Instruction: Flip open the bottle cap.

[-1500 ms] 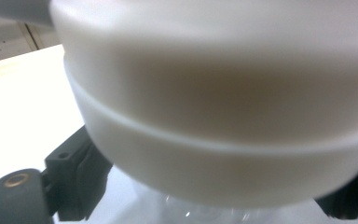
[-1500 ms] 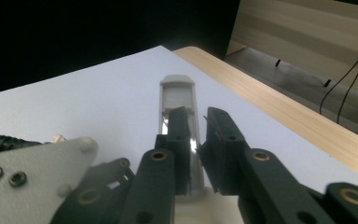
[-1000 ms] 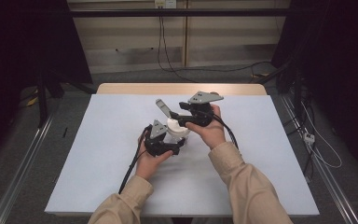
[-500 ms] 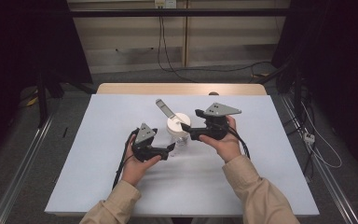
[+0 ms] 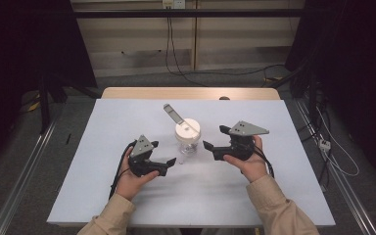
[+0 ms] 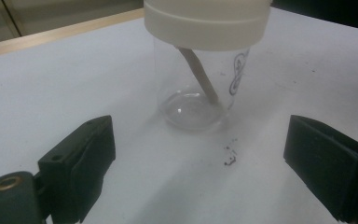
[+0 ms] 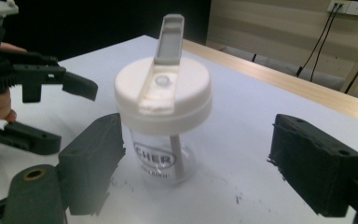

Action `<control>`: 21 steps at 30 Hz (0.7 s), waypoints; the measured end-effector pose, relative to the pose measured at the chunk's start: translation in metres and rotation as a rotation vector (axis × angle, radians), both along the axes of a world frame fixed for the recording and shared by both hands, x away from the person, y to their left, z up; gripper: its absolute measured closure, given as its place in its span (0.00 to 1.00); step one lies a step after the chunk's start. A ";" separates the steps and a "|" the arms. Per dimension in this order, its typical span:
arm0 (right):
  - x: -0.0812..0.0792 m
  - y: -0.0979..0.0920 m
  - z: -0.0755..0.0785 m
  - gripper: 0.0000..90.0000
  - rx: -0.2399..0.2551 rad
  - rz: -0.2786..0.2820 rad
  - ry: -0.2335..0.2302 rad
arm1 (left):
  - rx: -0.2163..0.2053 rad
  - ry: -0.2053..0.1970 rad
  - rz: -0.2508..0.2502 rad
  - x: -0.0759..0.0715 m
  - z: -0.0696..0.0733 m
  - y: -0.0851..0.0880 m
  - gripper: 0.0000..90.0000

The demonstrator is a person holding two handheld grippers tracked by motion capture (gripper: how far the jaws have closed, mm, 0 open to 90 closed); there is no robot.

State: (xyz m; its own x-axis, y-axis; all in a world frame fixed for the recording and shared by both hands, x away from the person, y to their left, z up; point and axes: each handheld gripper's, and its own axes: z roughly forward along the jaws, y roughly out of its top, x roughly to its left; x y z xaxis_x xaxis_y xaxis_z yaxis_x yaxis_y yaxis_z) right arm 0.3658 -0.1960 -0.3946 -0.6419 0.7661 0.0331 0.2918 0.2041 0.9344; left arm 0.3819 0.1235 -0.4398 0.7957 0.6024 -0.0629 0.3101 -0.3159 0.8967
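A clear plastic cup stands upright at the middle of the white table, its white lid's flip cap raised and a straw inside. My left gripper sits at the cup's near left, open. Its jaws have just been opening, and the cup stands ahead of them, untouched. My right gripper is to the cup's right, also open, its jaws also just opening. In the right gripper view the cup stands just beyond my own jaws, with the left gripper behind it.
The white table top ends in a wooden strip at the far side. Small black scuff marks lie near the cup's base. Cables and metal rails run on the floor beside the table.
Both hands have drawn away from the cup, the left toward the near left and the right to the right. The jaws of both grippers stand wider than before, and the cup stays put.
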 end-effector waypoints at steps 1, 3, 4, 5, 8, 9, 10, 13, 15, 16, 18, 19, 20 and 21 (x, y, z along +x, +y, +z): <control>-0.002 -0.001 -0.002 0.19 -0.004 -0.001 -0.002 | 0.002 -0.005 -0.002 -0.001 0.000 0.002 0.10; -0.006 -0.005 -0.005 0.18 -0.005 0.000 0.001 | -0.010 -0.004 -0.002 -0.003 0.001 0.007 0.10; -0.008 -0.006 -0.007 0.18 0.002 0.000 0.006 | -0.010 -0.005 -0.001 -0.004 0.001 0.011 0.10; -0.010 -0.008 -0.008 0.18 -0.001 -0.002 0.005 | -0.013 -0.006 0.005 -0.004 0.001 0.014 0.10; -0.016 -0.013 -0.013 0.18 0.003 -0.007 0.009 | -0.021 0.001 0.013 -0.006 0.000 0.025 0.10; -0.019 -0.016 -0.014 0.18 0.003 -0.011 0.006 | -0.022 0.008 0.018 -0.007 0.000 0.028 0.10; -0.020 -0.018 -0.015 0.18 0.002 -0.013 0.005 | -0.022 0.005 0.023 -0.008 0.000 0.032 0.10; -0.026 -0.024 -0.019 0.18 -0.004 -0.020 0.007 | -0.023 -0.004 0.029 -0.010 0.002 0.039 0.10; -0.029 -0.028 -0.021 0.18 0.000 -0.027 0.009 | -0.019 -0.002 0.032 -0.012 0.002 0.043 0.10; -0.031 -0.029 -0.022 0.18 0.001 -0.027 0.009 | -0.017 -0.005 0.034 -0.013 0.001 0.045 0.10; -0.034 -0.032 -0.023 0.18 0.002 -0.033 0.009 | -0.011 -0.006 0.032 -0.015 0.001 0.049 0.10; -0.035 -0.033 -0.024 0.18 0.003 -0.035 0.010 | -0.009 -0.004 0.031 -0.016 0.001 0.051 0.10; -0.036 -0.034 -0.025 0.18 0.001 -0.036 0.010 | -0.010 -0.003 0.031 -0.017 0.001 0.052 0.10; -0.038 -0.035 -0.026 0.18 0.000 -0.037 0.009 | -0.019 -0.001 0.035 -0.018 0.001 0.054 0.10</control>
State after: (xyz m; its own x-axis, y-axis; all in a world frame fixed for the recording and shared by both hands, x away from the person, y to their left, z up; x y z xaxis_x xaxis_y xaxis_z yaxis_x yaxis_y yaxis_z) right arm 0.3283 -0.2313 -0.4201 -0.6131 0.7891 0.0391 0.3074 0.1927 0.9319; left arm 0.3642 0.1773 -0.4392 0.7742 0.6286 -0.0738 0.3200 -0.2882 0.9025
